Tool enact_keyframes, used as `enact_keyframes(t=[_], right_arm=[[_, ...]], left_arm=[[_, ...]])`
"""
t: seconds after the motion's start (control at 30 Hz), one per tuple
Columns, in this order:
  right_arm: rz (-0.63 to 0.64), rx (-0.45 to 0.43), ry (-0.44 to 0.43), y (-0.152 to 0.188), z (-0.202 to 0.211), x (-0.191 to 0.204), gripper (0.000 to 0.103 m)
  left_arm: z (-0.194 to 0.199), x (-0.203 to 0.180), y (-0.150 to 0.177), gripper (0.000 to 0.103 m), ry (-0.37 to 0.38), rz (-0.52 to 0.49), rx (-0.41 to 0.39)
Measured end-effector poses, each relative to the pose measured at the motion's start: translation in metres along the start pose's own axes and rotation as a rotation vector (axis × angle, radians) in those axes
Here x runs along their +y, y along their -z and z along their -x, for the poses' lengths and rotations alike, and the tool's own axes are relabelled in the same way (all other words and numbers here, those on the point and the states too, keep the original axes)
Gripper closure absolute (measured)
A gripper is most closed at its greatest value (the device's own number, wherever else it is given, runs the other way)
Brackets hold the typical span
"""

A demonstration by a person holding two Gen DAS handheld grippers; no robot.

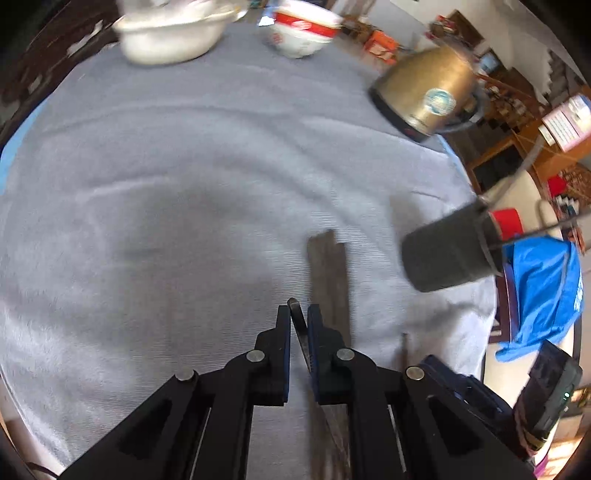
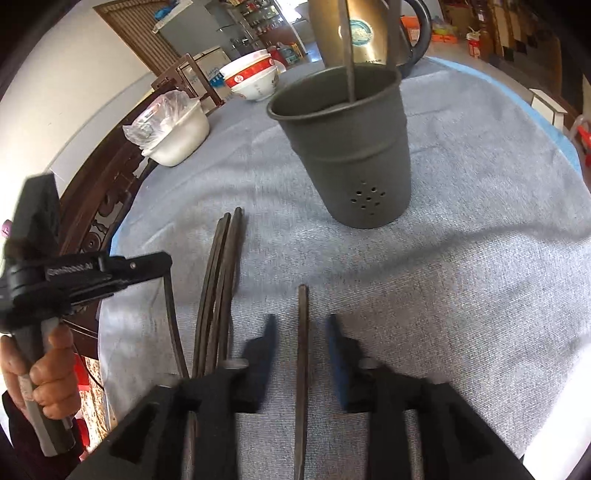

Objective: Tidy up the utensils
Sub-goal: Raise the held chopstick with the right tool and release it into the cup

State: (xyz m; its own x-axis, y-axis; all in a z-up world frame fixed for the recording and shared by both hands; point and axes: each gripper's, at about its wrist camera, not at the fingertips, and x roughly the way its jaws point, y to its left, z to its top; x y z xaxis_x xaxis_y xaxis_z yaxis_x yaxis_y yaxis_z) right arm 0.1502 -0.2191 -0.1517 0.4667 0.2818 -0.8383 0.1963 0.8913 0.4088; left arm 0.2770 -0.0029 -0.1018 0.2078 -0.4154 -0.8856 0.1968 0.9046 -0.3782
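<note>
A dark grey holder cup point(image 2: 347, 147) with drain holes stands on the grey cloth, with a chopstick or two inside; it also shows in the left wrist view point(image 1: 450, 251). My left gripper point(image 1: 298, 314) is shut on one dark chopstick point(image 1: 301, 332) and holds it above the cloth; it also shows in the right wrist view point(image 2: 162, 264), with the chopstick point(image 2: 173, 321) hanging down. My right gripper point(image 2: 301, 325) is open, its fingers on either side of a single chopstick point(image 2: 302, 350) lying on the cloth. A bundle of dark chopsticks point(image 2: 218, 288) lies to its left.
A gold electric kettle point(image 1: 424, 96) stands behind the cup. A red-and-white bowl point(image 1: 299, 33) and a white bowl with plastic wrap point(image 2: 173, 129) sit at the far side. A blue cloth point(image 1: 539, 291) hangs past the table's right edge.
</note>
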Motion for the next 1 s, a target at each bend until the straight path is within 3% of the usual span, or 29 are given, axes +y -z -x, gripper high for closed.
enact_keyframes(t=[0.03,0.1,0.17,0.2,0.23,0.3,0.33,0.4,0.47,0.5,0.53,0.63,0.7,0.83,1.0], right_arm=[[0.001,-0.007,-0.001,0.0,0.001,0.001,0.037],[0.008,-0.034,0.018,0.001,0.003,0.001,0.04],[0.012,-0.016,0.043,-0.001,0.0,0.0,0.063],[0.015,-0.005,0.047,-0.001,-0.002,0.001,0.069],[0.022,-0.001,0.054,-0.001,-0.004,0.003,0.07],[0.045,0.009,0.082,0.0,-0.008,0.008,0.07],[0.05,0.022,0.089,0.0,-0.012,0.01,0.07],[0.053,0.062,0.111,0.0,-0.024,0.013,0.074],[0.087,0.048,0.151,0.0,-0.026,0.018,0.081],[0.098,0.047,0.157,0.0,-0.026,0.02,0.092],[0.101,0.055,0.151,0.0,-0.028,0.021,0.095],[0.1,0.045,0.142,-0.001,-0.027,0.022,0.097],[0.095,0.032,0.111,0.0,-0.022,0.019,0.097],[0.113,-0.05,0.07,-0.006,0.005,0.024,0.097],[0.122,-0.207,0.006,-0.02,0.056,0.028,0.097]], left_arm=[[-0.001,0.01,0.0,0.093,-0.002,0.025,0.007],[-0.002,0.021,0.001,0.094,-0.004,0.044,0.014],[-0.002,0.029,0.002,0.094,-0.024,0.069,0.016],[-0.003,0.033,0.001,0.092,-0.025,0.082,0.018],[-0.003,0.037,0.002,0.09,-0.021,0.097,0.017],[0.0,0.042,0.005,0.073,-0.019,0.123,0.011],[0.0,0.043,0.005,0.07,-0.029,0.13,0.01],[-0.006,0.043,0.007,0.067,-0.052,0.14,0.03],[-0.014,0.041,0.008,0.067,-0.03,0.153,0.054],[-0.019,0.039,0.007,0.068,-0.033,0.156,0.061],[-0.019,0.036,0.005,0.068,-0.049,0.149,0.041],[-0.024,0.027,0.0,0.068,-0.058,0.131,0.031],[-0.029,0.022,-0.002,0.094,-0.048,0.119,0.039],[-0.024,0.015,-0.001,0.096,-0.038,0.086,0.022],[0.028,-0.004,0.003,0.097,0.001,0.014,-0.091]])
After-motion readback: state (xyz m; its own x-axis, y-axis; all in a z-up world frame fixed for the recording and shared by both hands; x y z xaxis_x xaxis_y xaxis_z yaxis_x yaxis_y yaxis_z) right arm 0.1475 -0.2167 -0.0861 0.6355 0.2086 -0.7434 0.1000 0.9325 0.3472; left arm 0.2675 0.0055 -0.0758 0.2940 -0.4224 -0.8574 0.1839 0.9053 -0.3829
